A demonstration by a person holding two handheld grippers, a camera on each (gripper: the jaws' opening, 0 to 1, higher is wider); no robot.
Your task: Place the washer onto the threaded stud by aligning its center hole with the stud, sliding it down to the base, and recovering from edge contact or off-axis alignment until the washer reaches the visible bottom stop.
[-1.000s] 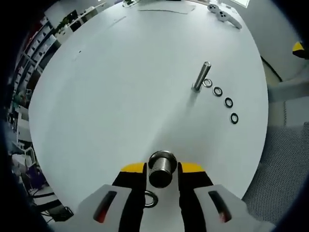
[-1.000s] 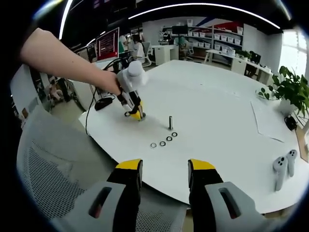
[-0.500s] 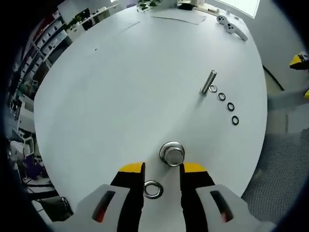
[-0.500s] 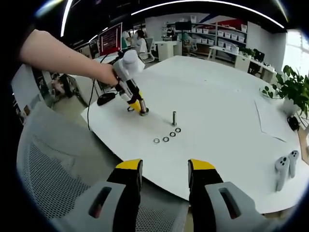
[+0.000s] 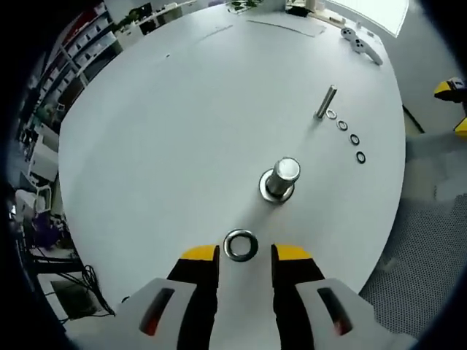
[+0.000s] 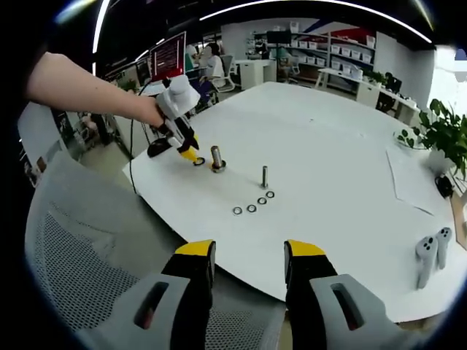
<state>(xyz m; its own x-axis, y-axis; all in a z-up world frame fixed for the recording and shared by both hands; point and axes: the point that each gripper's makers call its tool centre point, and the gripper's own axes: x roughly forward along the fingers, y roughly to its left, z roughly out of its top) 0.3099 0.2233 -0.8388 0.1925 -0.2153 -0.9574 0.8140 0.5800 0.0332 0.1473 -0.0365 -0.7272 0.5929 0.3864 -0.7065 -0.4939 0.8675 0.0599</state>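
In the left gripper view, you are holding your left gripper (image 5: 244,264) low over the round white table (image 5: 168,138), its yellow-tipped black jaws standing apart with nothing between them. Just beyond the jaw tips, a large shiny steel washer (image 5: 240,245) is lying flat on the table, not gripped. A little farther along, the thick steel stud with a wide round base (image 5: 280,179) is standing upright, apart from that washer, with no washer on its shaft. Farther off, toward the table's edge, a thin steel threaded stud (image 5: 325,102) is leaning in the picture, and four small dark rings (image 5: 349,134) are lying in a row running from its foot. At the far rim, a white game-style controller (image 5: 363,45) is resting on the table.

In the right gripper view, you are keeping your right gripper (image 6: 248,266) off the table over a grey mesh chair (image 6: 80,270), its jaws spread wide and empty. Past the table edge, the small rings (image 6: 253,205) are lying in a line before the thin stud (image 6: 265,176). Left of them stands the thick stud (image 6: 217,158), with the large washer (image 6: 198,161) beside it near the left gripper's (image 6: 188,152) tips. Your bare forearm (image 6: 87,87) is reaching in from the left. A green potted plant (image 6: 436,138) is sitting at the far right.
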